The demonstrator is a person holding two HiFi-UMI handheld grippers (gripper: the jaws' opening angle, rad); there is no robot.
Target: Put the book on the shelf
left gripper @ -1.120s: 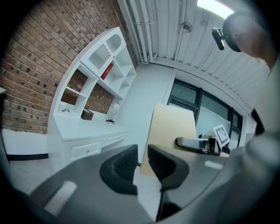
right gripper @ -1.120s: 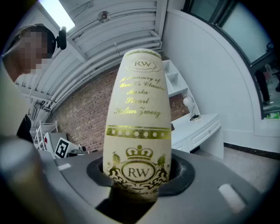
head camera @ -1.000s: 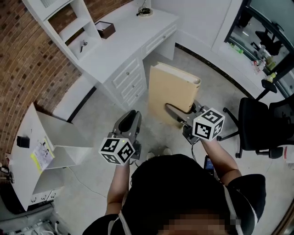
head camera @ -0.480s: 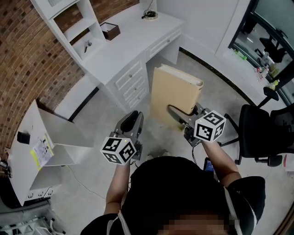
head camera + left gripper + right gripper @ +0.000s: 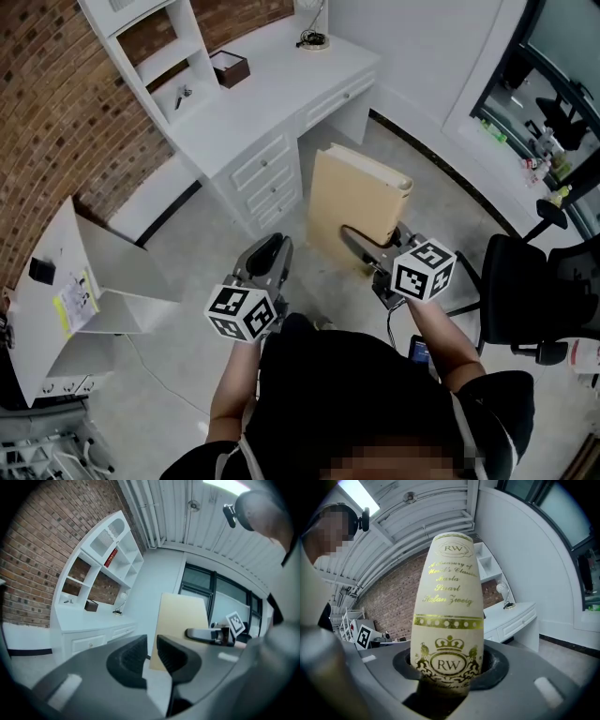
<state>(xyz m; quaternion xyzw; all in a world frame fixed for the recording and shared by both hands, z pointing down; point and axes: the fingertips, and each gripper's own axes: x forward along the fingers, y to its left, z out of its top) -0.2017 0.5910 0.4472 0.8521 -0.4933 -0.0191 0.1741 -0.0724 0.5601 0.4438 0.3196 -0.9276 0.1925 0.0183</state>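
Observation:
A thick tan book (image 5: 356, 202) stands upright in the air over the floor, its lower end between the jaws of my right gripper (image 5: 373, 240), which is shut on it. In the right gripper view the cream spine (image 5: 449, 620) with gold print rises from between the jaws. My left gripper (image 5: 267, 251) hangs beside it at the left, shut with nothing in it, its fingertips (image 5: 166, 651) almost touching. The white shelf unit (image 5: 155, 56) stands on the white desk (image 5: 272, 89) ahead at the upper left. A red book (image 5: 110, 557) stands on one of the higher shelves.
A small brown box (image 5: 230, 67) and a lamp base with a cable (image 5: 314, 39) are on the desk. A black office chair (image 5: 525, 291) stands at the right. A low white unit (image 5: 66, 281) lies at the left against the brick wall (image 5: 47, 141).
Both grippers and the held book have moved a little closer to the desk. The grip on the book is unchanged.

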